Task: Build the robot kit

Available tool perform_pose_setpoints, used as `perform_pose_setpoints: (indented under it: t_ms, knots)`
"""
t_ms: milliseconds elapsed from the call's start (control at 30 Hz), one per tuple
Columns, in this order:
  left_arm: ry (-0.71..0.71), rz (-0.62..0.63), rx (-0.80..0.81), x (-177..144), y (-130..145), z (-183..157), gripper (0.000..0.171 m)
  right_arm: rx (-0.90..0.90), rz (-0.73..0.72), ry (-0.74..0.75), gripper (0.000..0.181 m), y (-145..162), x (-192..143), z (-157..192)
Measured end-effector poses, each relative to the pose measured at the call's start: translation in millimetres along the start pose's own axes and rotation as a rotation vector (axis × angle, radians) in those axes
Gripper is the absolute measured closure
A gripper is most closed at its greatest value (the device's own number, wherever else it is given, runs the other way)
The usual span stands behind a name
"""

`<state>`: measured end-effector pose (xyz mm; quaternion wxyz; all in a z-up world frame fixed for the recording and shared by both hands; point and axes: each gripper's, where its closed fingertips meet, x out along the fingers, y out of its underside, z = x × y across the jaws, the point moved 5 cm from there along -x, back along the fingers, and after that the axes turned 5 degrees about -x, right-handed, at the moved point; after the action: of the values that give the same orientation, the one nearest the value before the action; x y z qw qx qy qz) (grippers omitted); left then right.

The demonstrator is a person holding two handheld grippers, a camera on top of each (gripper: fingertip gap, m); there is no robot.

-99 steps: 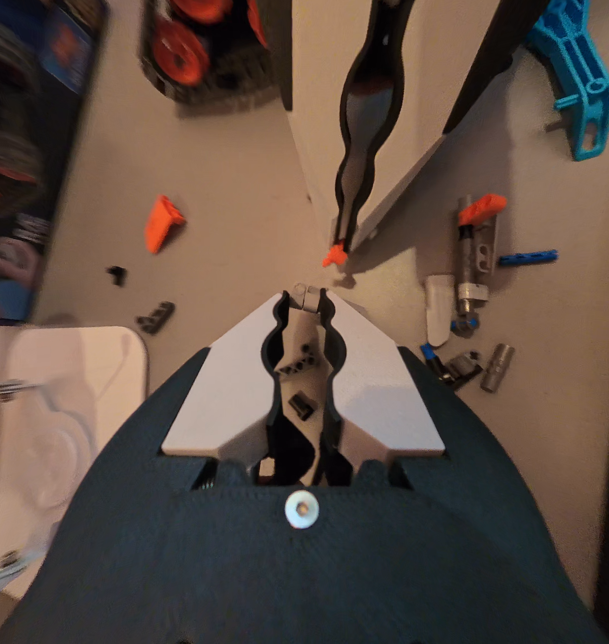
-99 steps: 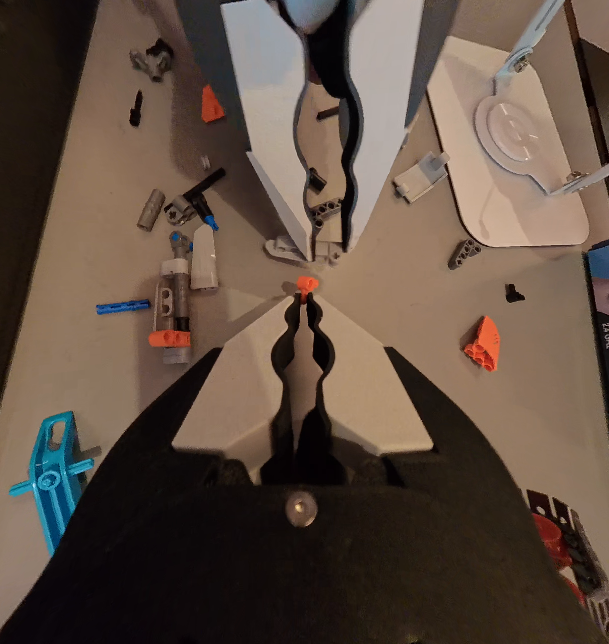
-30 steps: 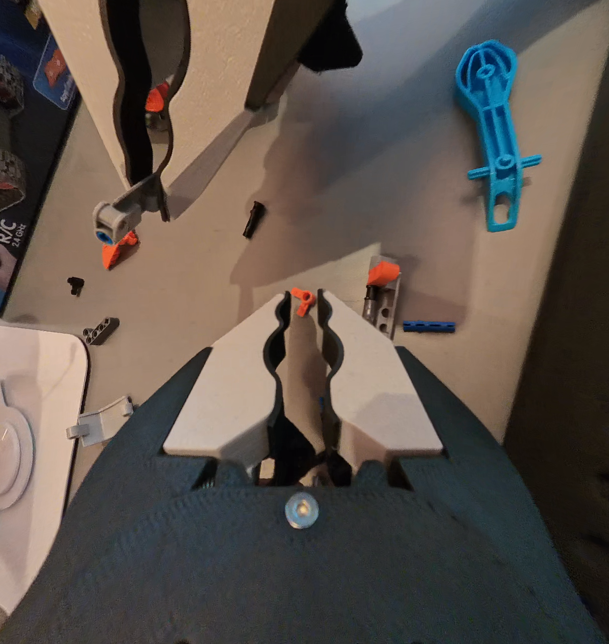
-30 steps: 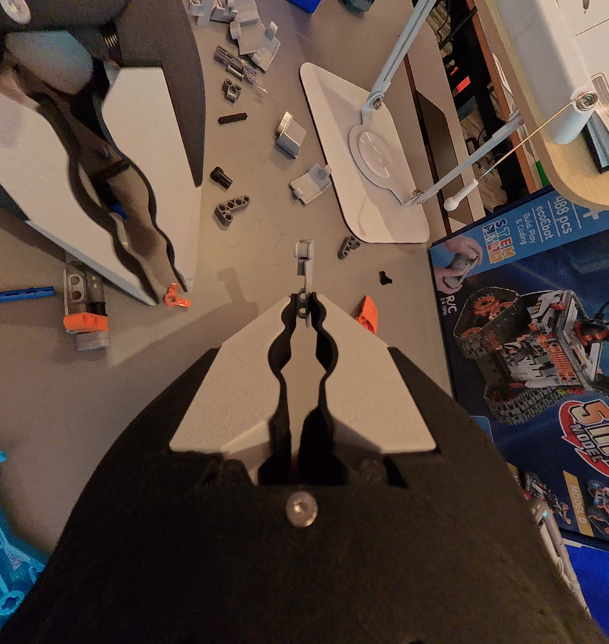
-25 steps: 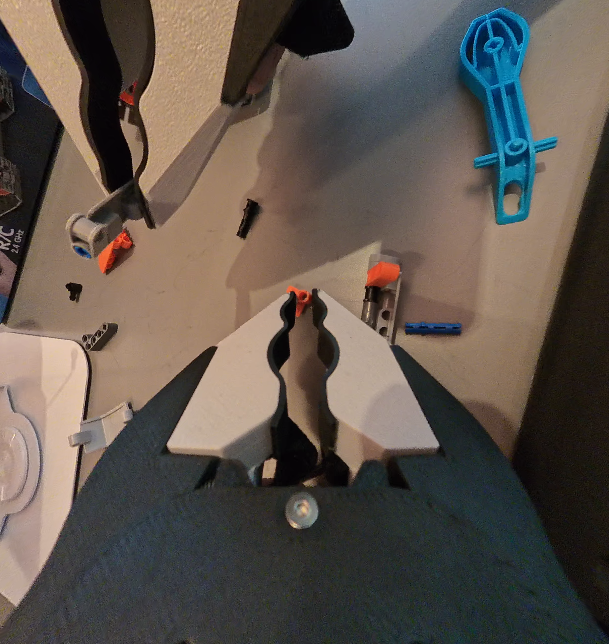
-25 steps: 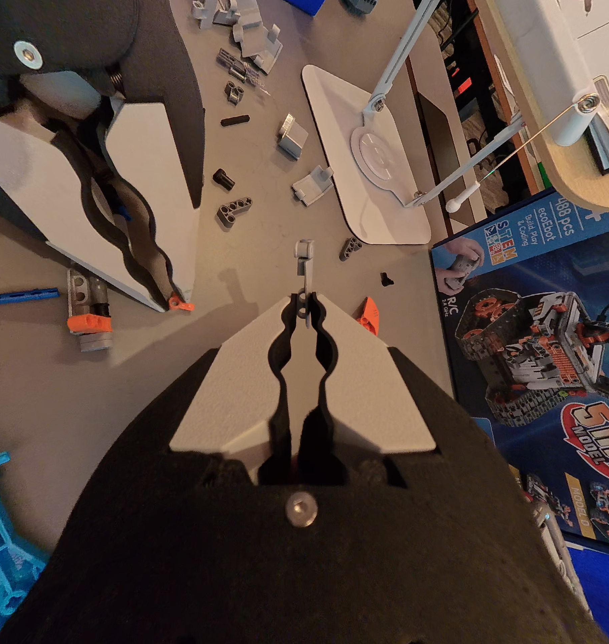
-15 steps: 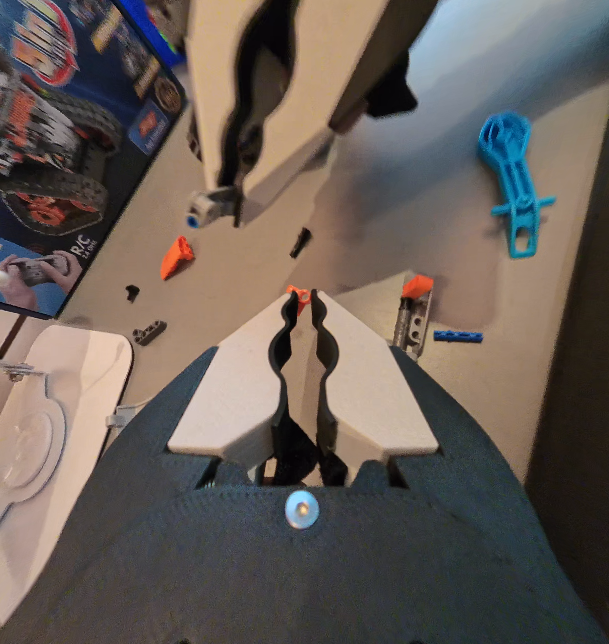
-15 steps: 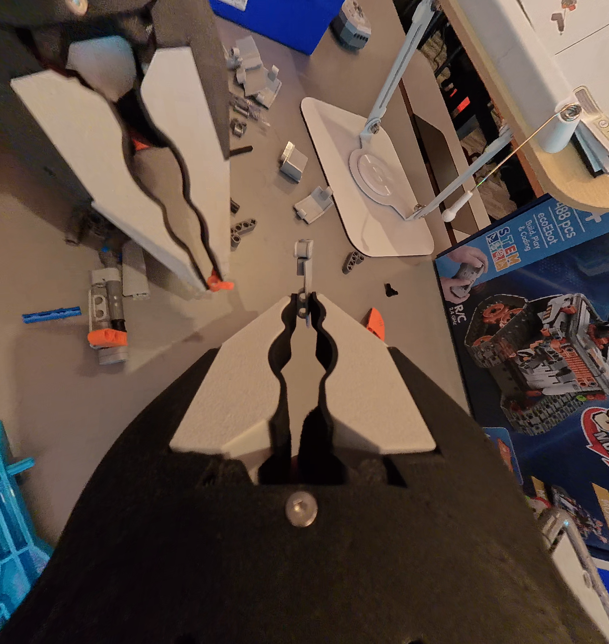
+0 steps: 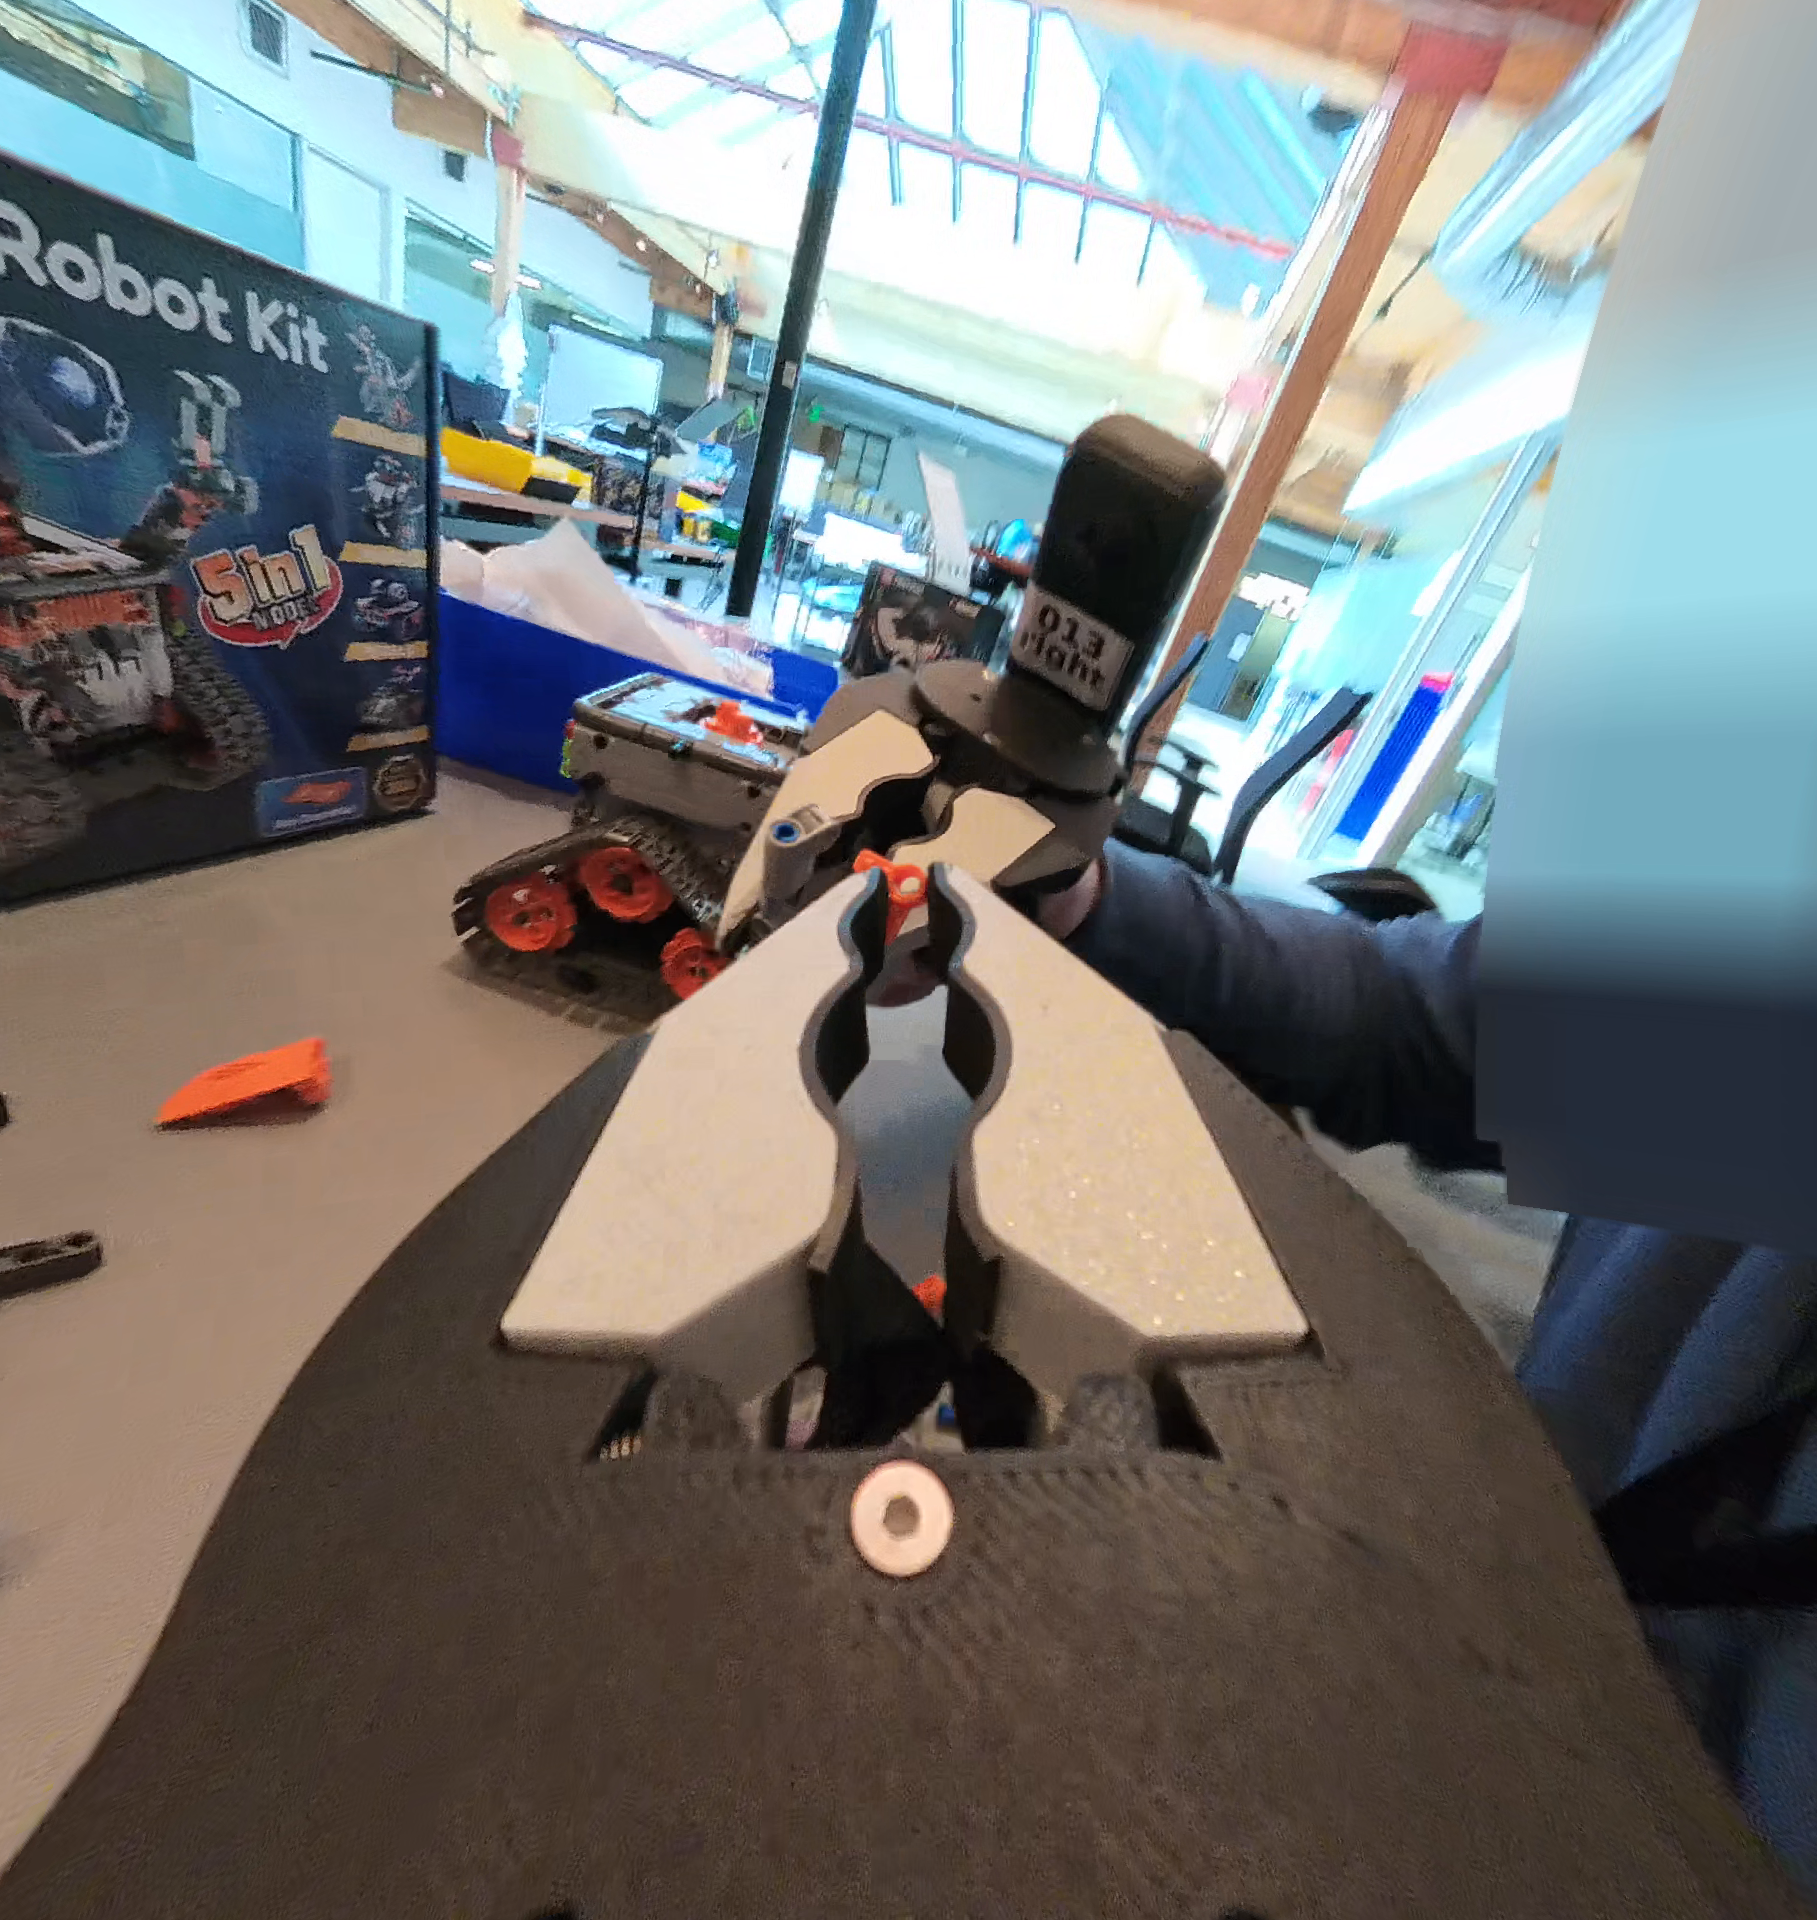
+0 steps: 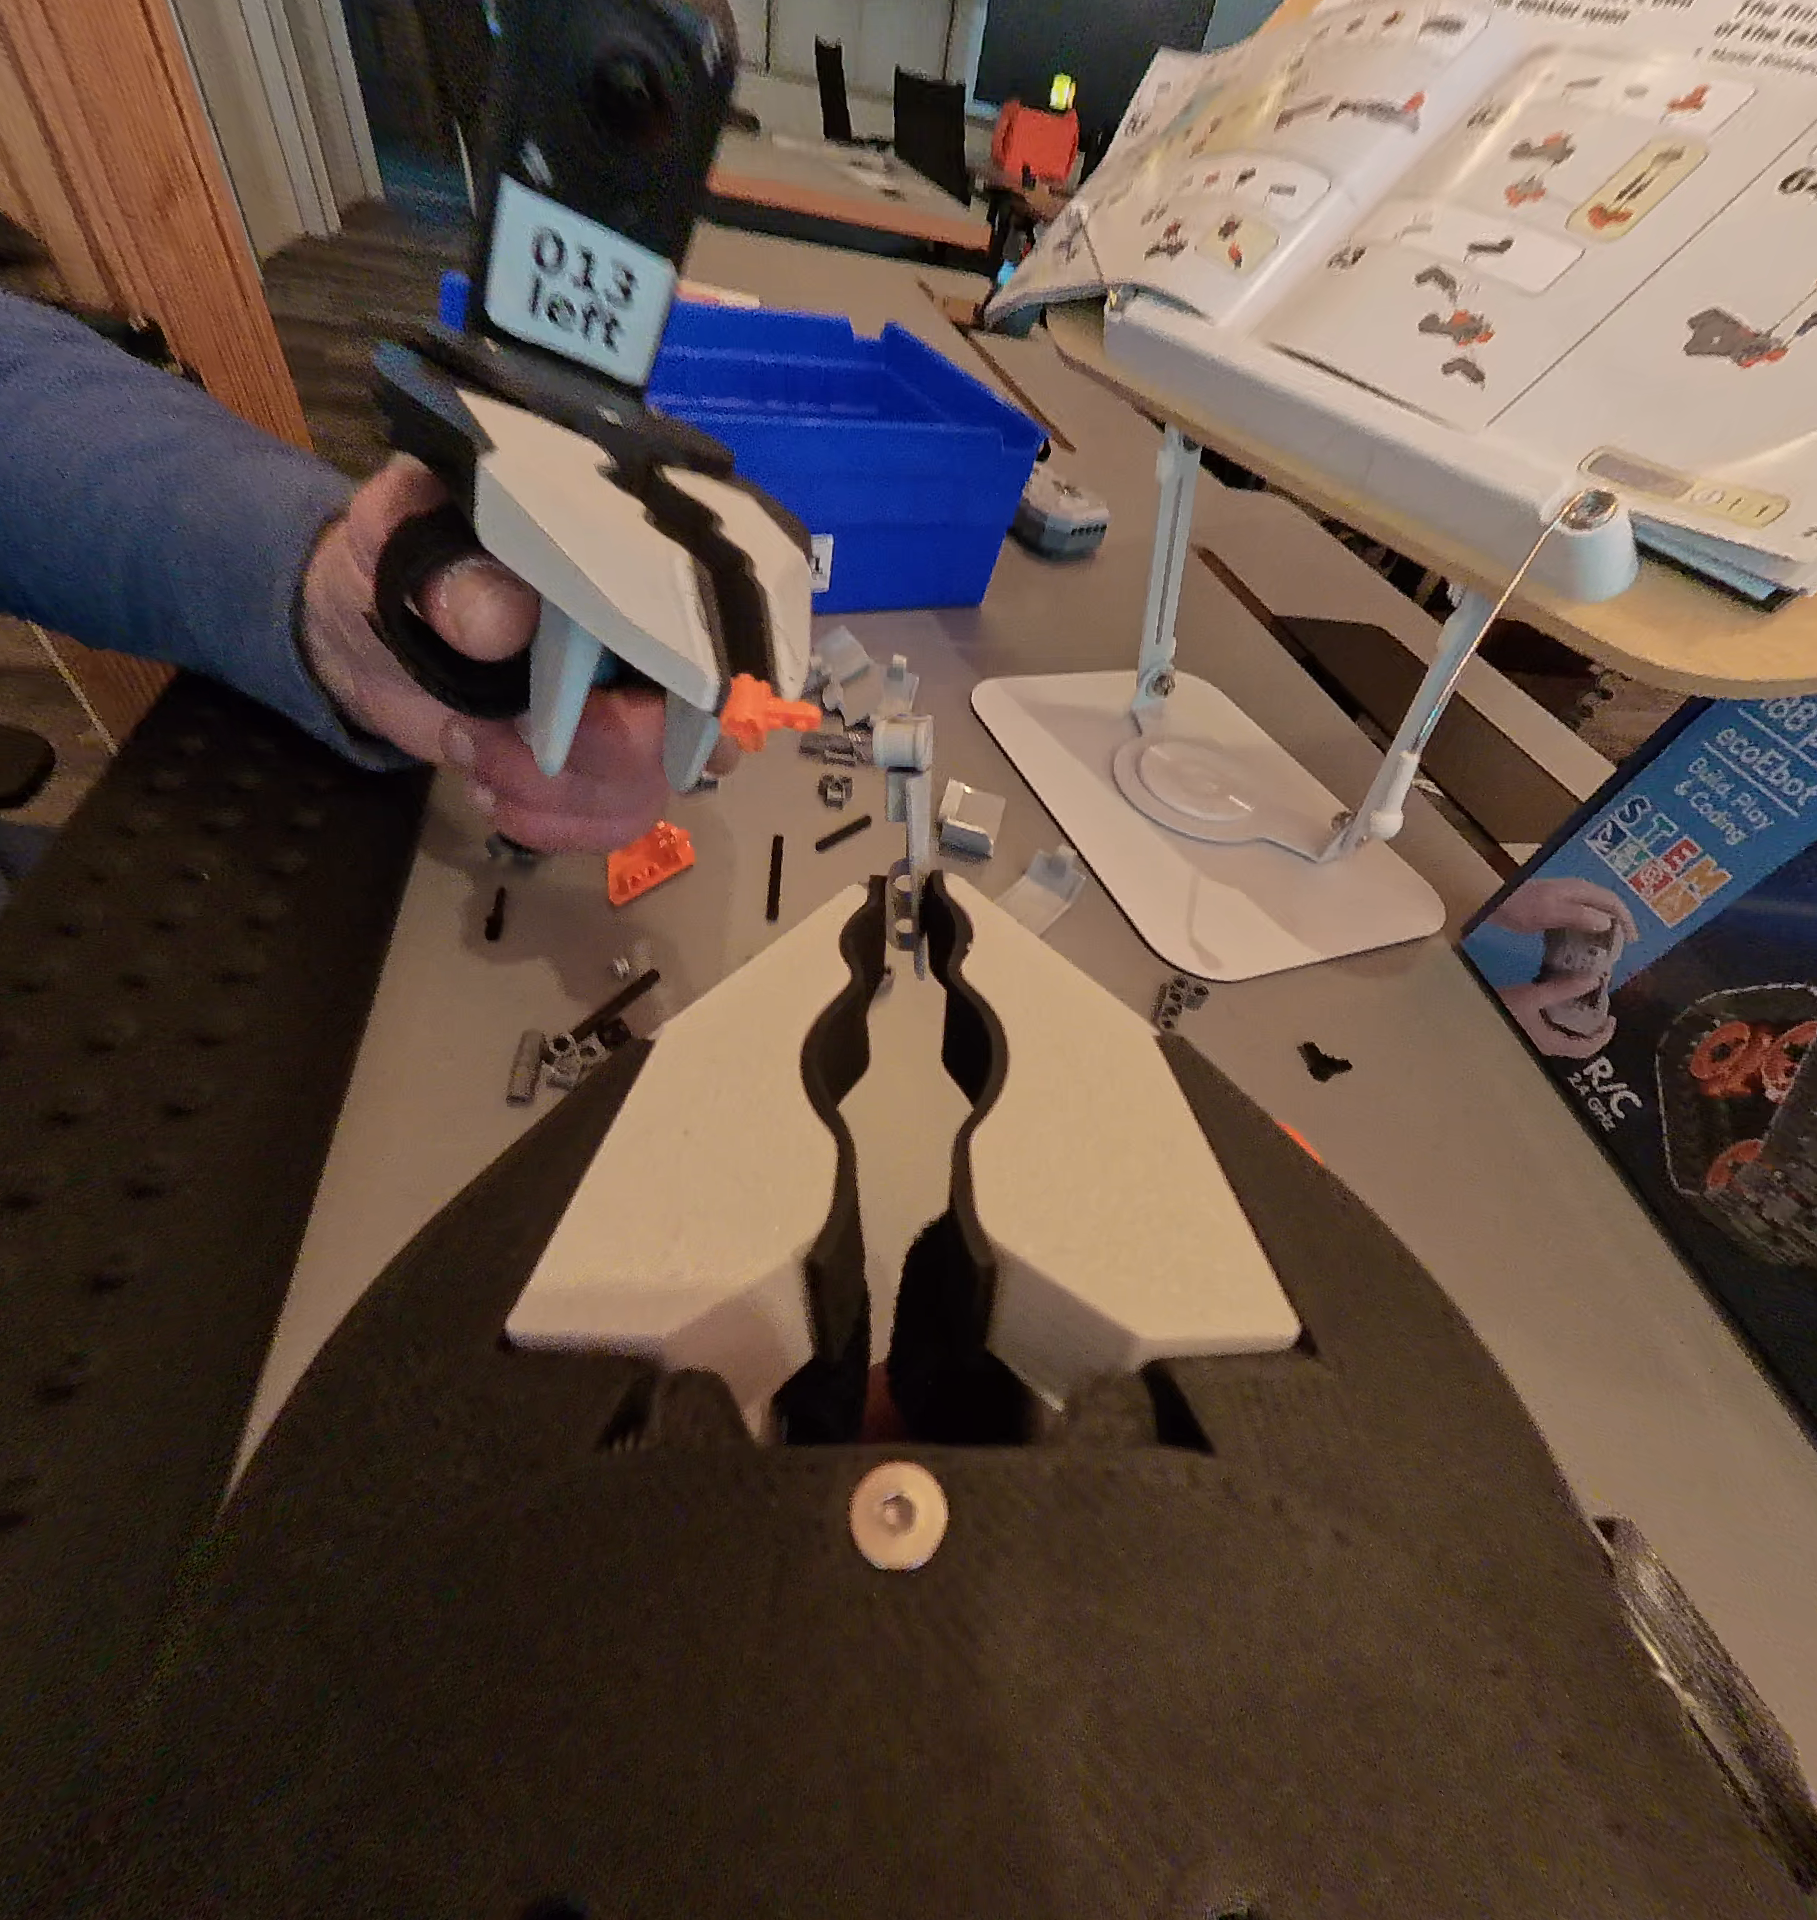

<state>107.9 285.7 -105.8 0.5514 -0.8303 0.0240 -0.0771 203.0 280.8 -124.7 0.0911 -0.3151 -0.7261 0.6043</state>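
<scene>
Orange is the little peg (image 9: 896, 896) that the left tool (image 9: 902, 883) pinches tight at its tips. The right tool (image 10: 909, 899) squeezes the bottom of a thin grey beam (image 10: 909, 805), which stands up from its tips toward 12 o'clock. In the right wrist view the peg (image 10: 769, 712) sits at 10 o'clock from the beam's round top, near but not touching. To do this well, I think both grips should stay firm, the peg should line up straight with the hole, and the push should be slow. A blue bin (image 10: 862, 457) and a white stand (image 10: 1216, 831) sit on the tabletop (image 10: 1351, 1091) behind.
</scene>
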Motion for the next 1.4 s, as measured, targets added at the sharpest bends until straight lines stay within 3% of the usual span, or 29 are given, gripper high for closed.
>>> perform_pose_setpoints:
  t_ms: [300, 700, 1400]
  knots:
    - [0.087, -0.177, -0.152, 1, -13, 2, 0.165, 0.118, -0.116, -0.016, 0.177, -15, 2, 3]
    - [0.130, -0.264, -0.234, 4, -17, 0, 0.165, 0.200, -0.198, -0.022, 0.177, -24, 2, 2]
    - [0.192, -0.312, -0.338, 9, -18, 1, 0.165, 0.146, -0.219, 0.064, 0.177, -28, 3, 1]
